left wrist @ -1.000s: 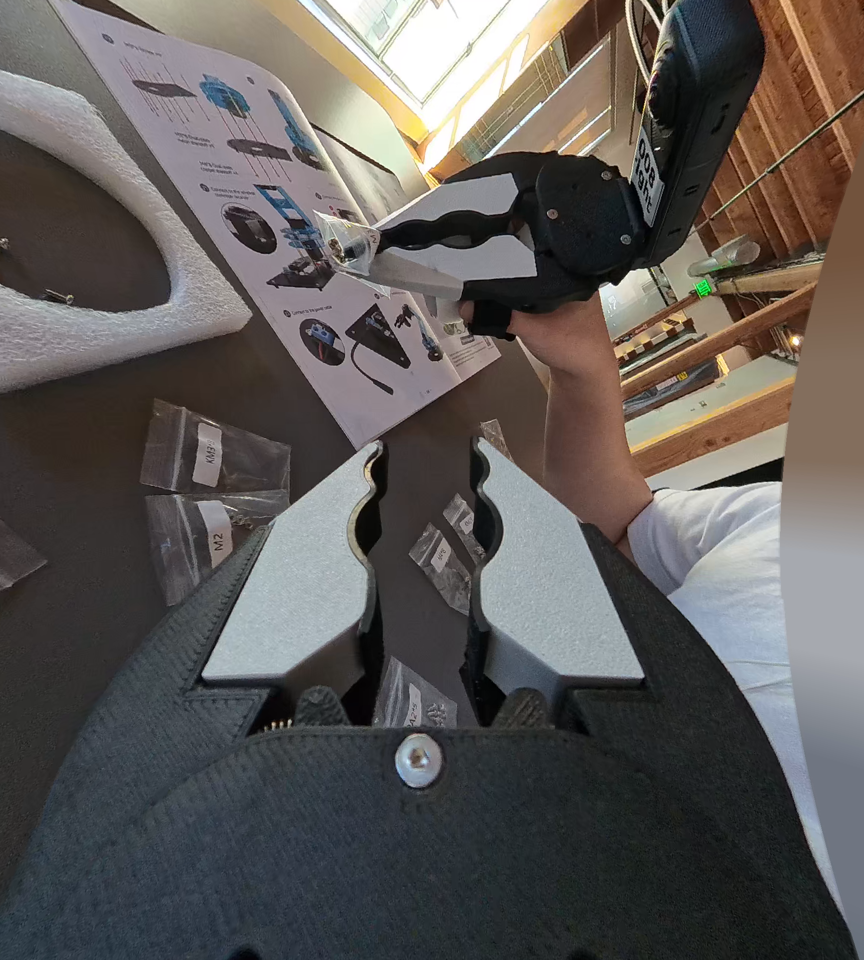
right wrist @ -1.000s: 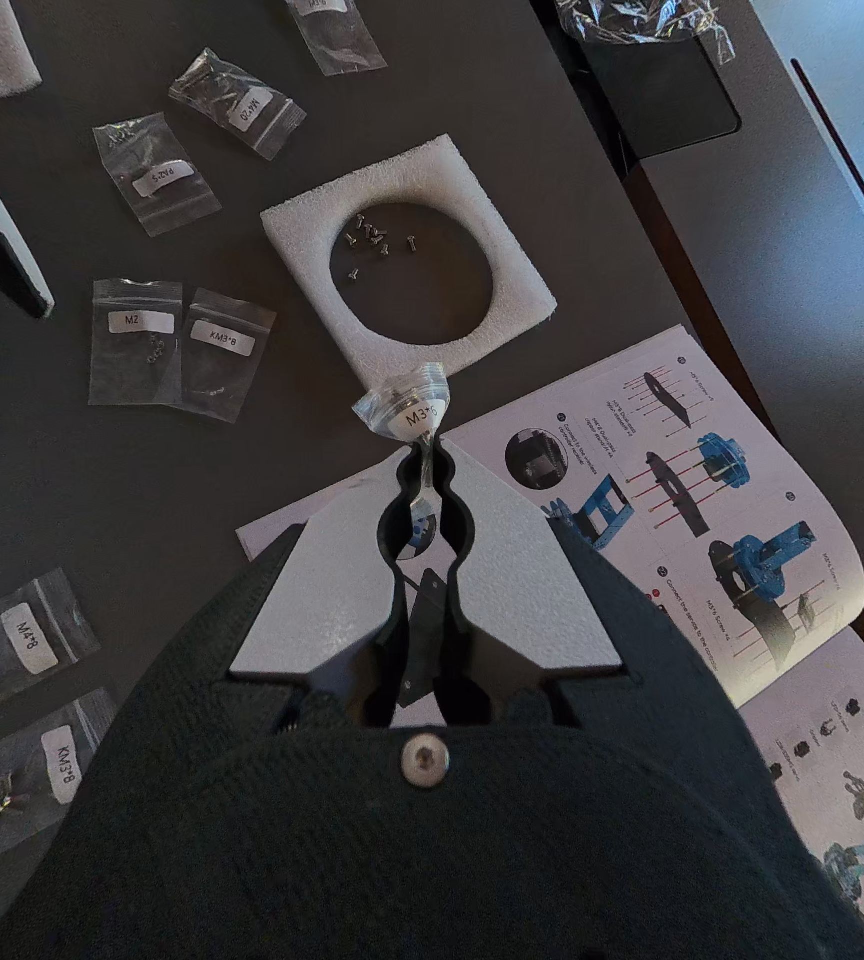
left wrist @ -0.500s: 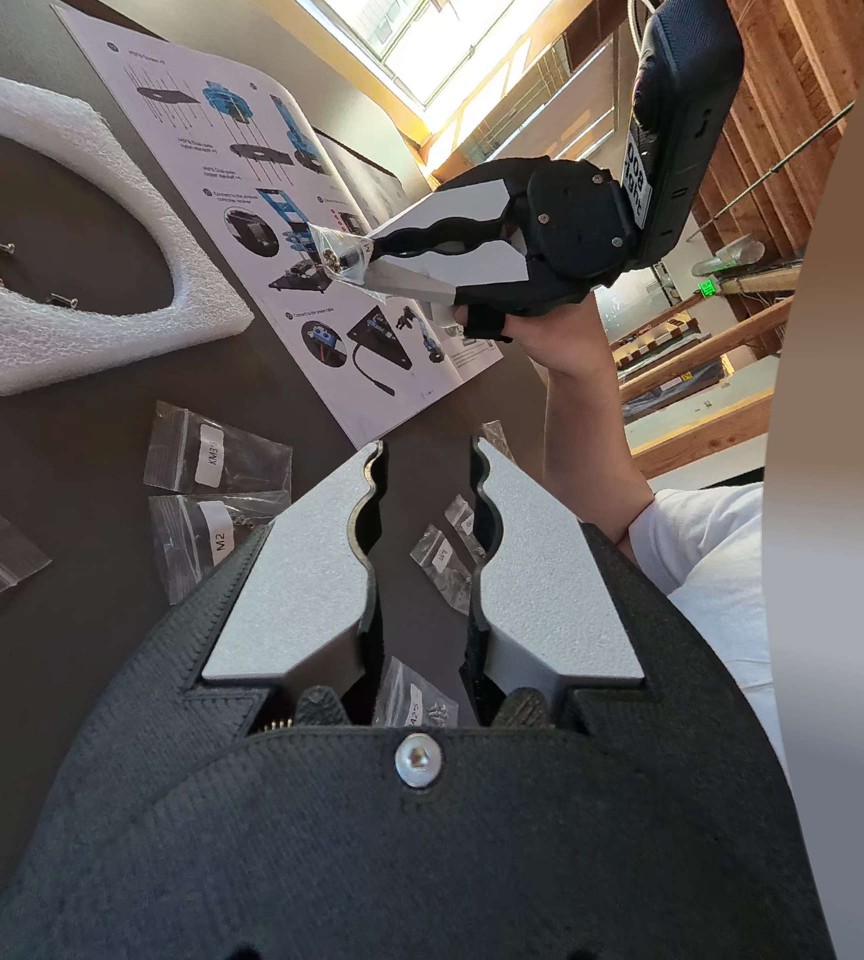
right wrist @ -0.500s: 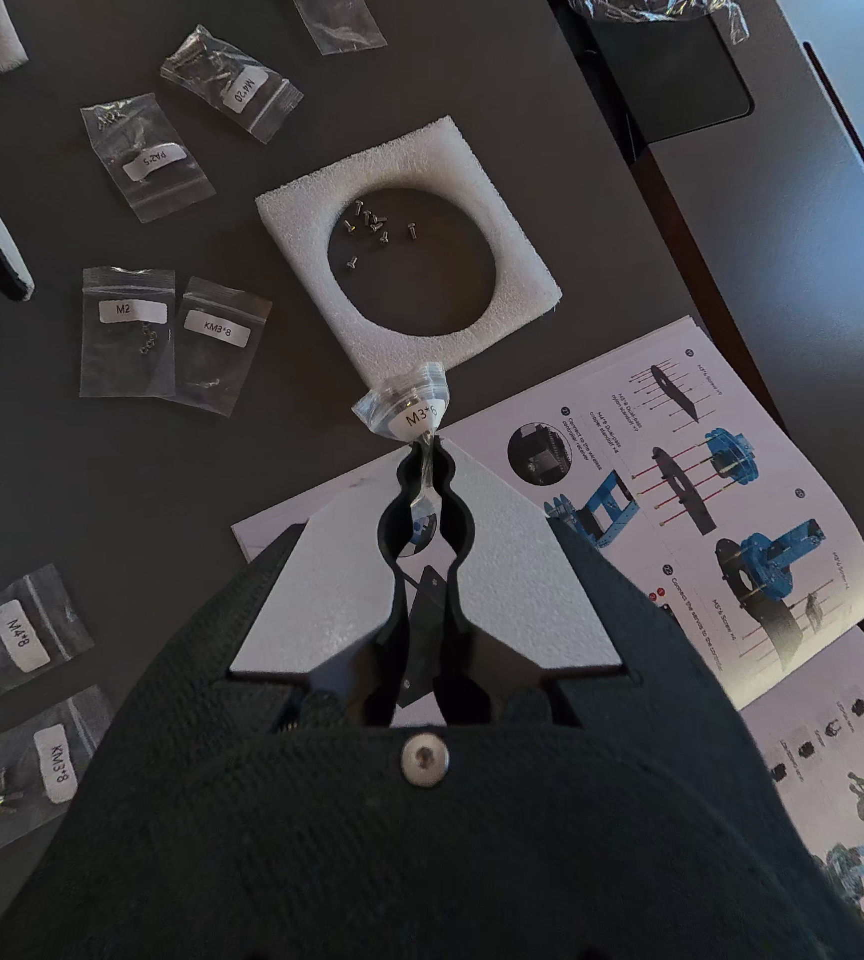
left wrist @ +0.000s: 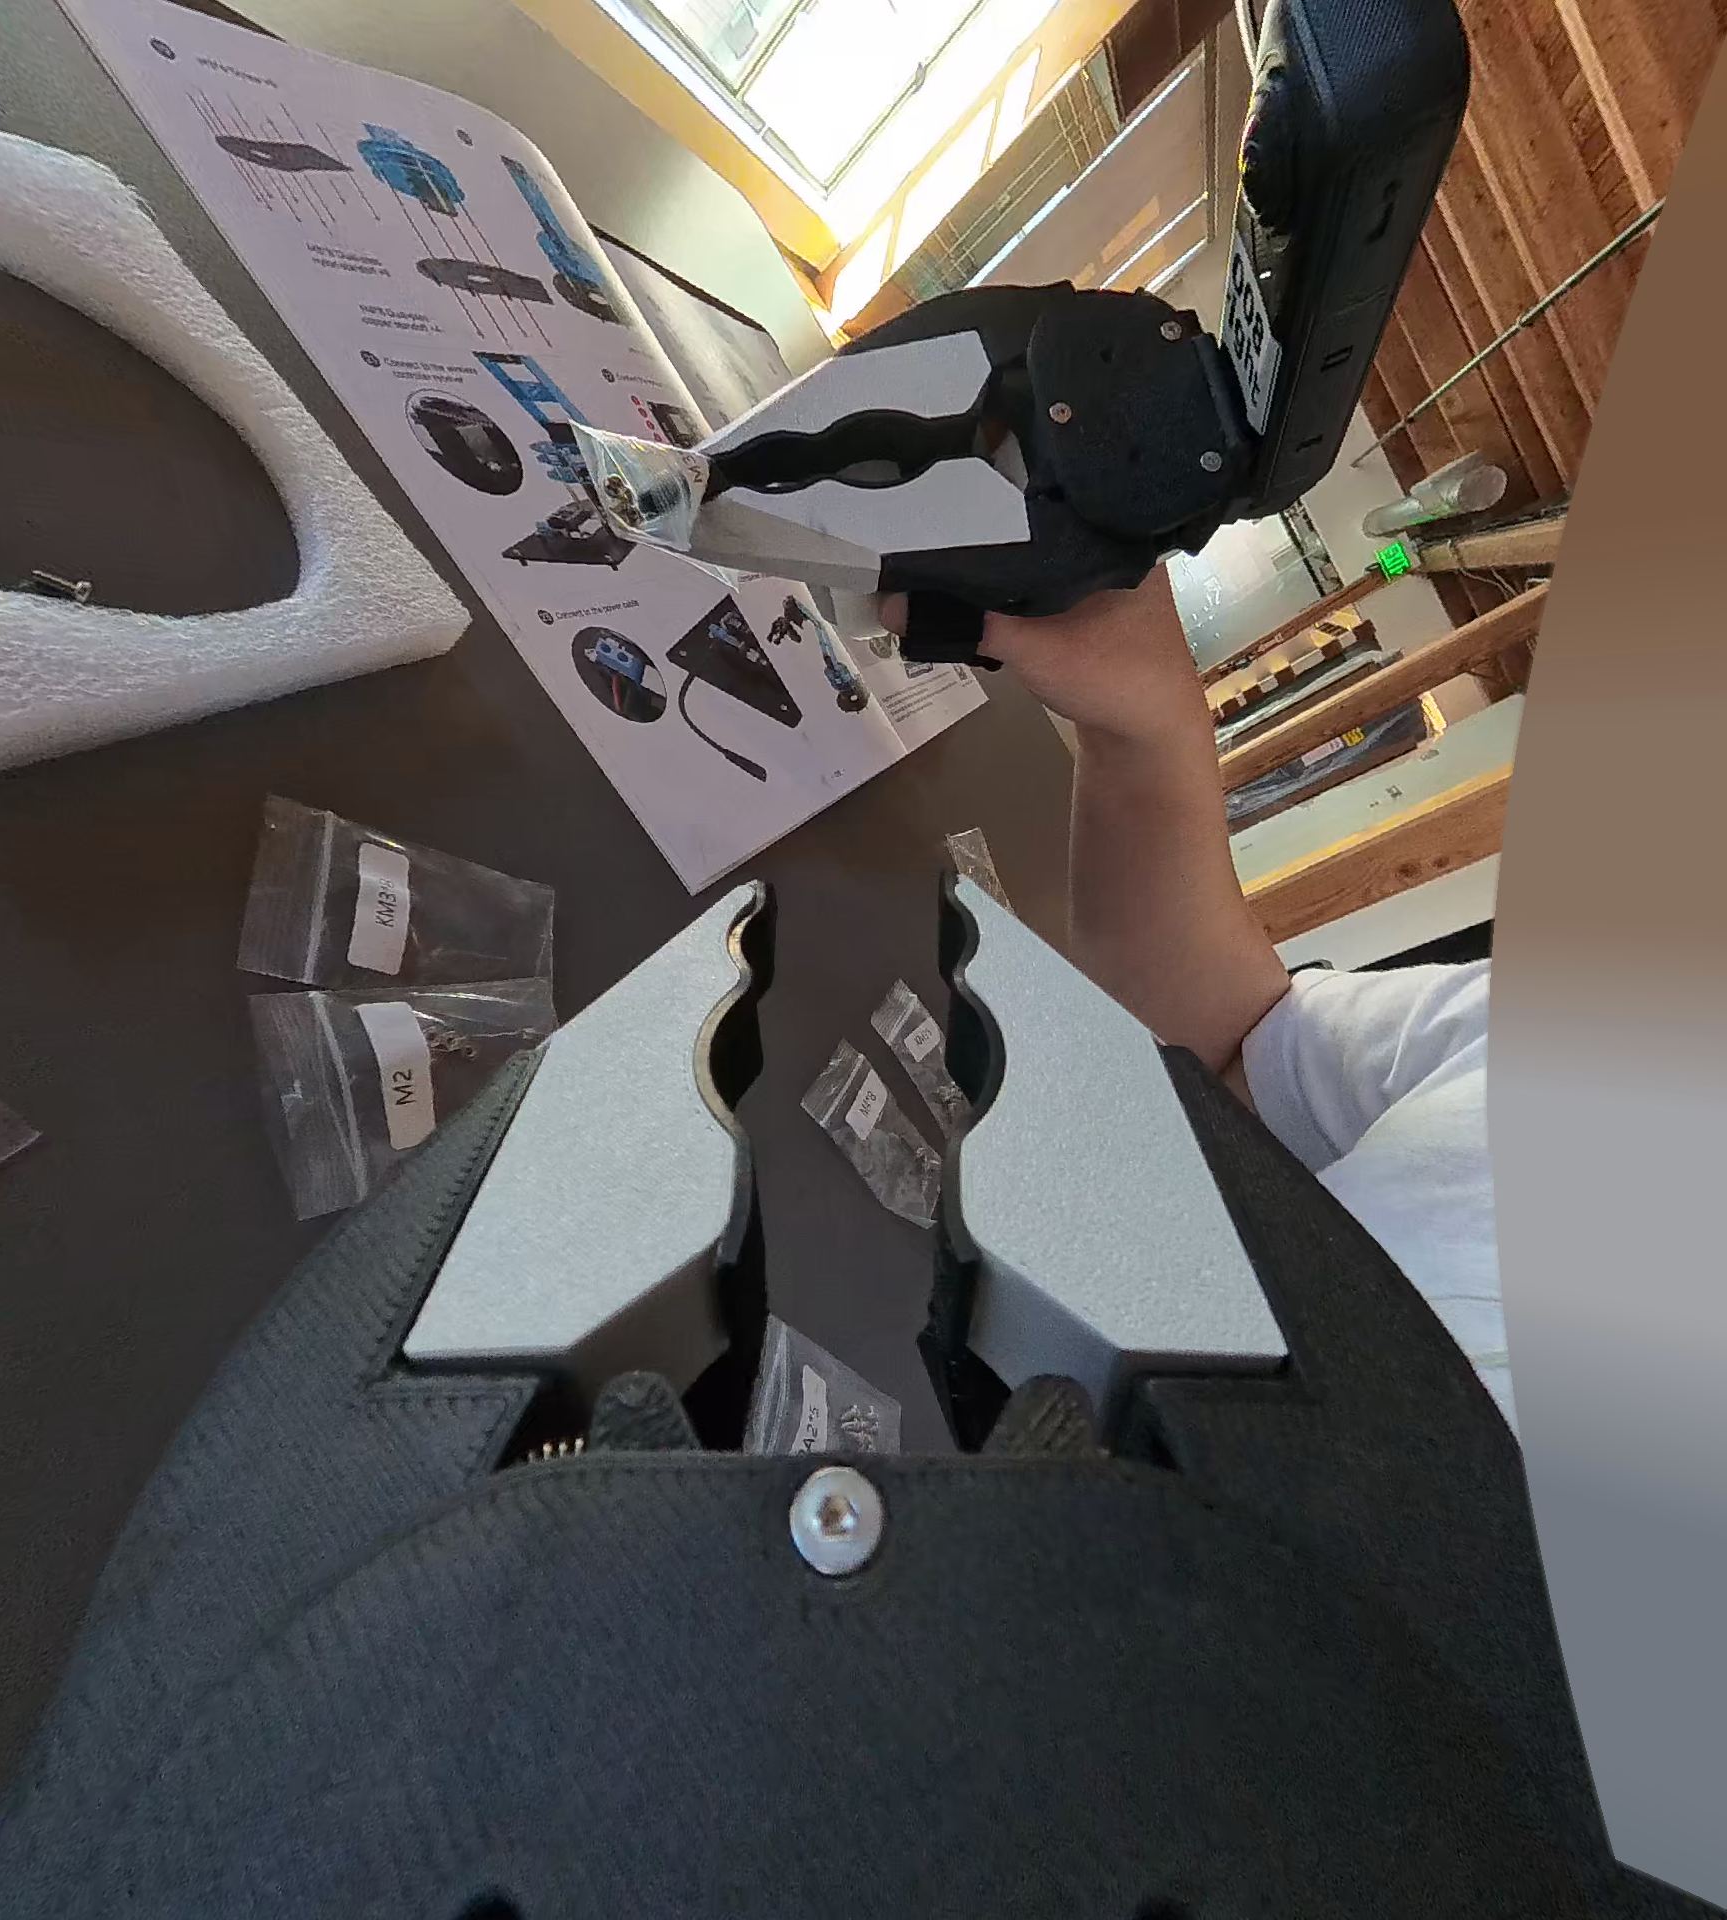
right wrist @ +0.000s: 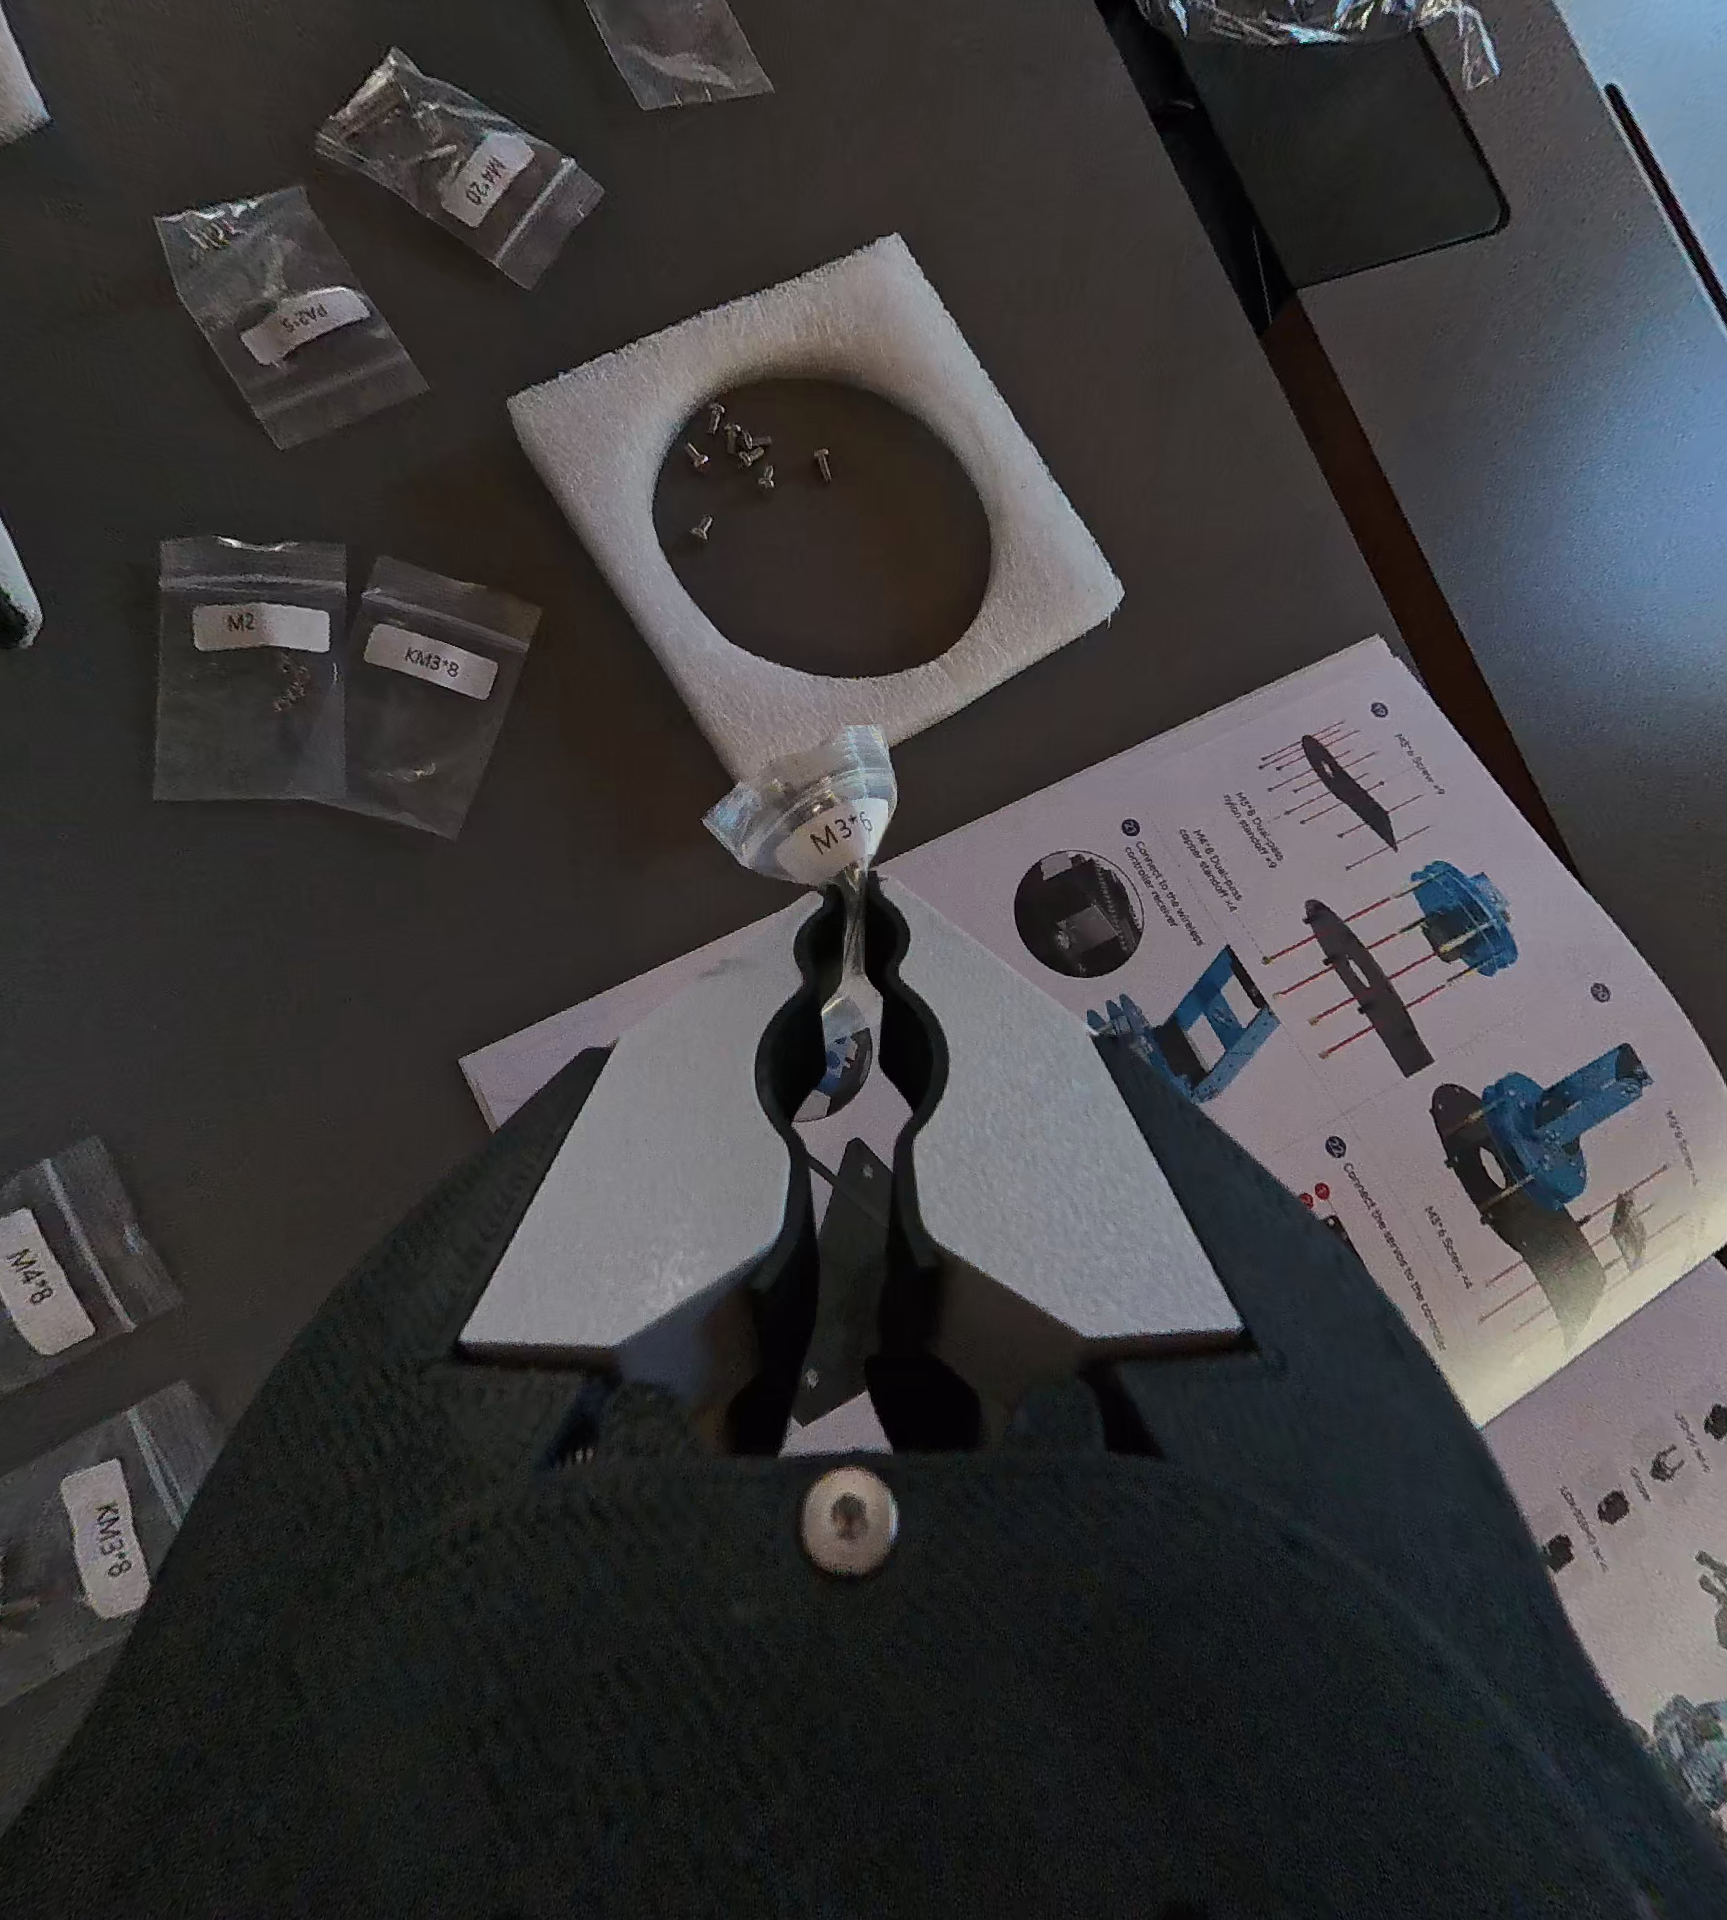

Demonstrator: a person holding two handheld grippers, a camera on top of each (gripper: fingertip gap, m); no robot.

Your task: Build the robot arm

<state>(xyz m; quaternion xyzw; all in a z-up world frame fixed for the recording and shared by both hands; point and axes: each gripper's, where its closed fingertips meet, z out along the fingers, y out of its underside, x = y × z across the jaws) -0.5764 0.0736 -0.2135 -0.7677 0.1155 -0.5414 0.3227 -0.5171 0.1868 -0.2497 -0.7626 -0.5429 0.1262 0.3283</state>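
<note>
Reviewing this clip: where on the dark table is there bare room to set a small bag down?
Bare patch: dark table between the two side-by-side labelled bags, the open instruction booklet and the lower-left bags. Crowded: the top left with scattered bags; the foam frame ringing loose screws.

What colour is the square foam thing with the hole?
The foam square is white; the right wrist view shows it best.

White labels (right wrist: 259, 628) on bags (right wrist: 246, 665) (booklet (right wrist: 1358, 935) printed too)
</note>
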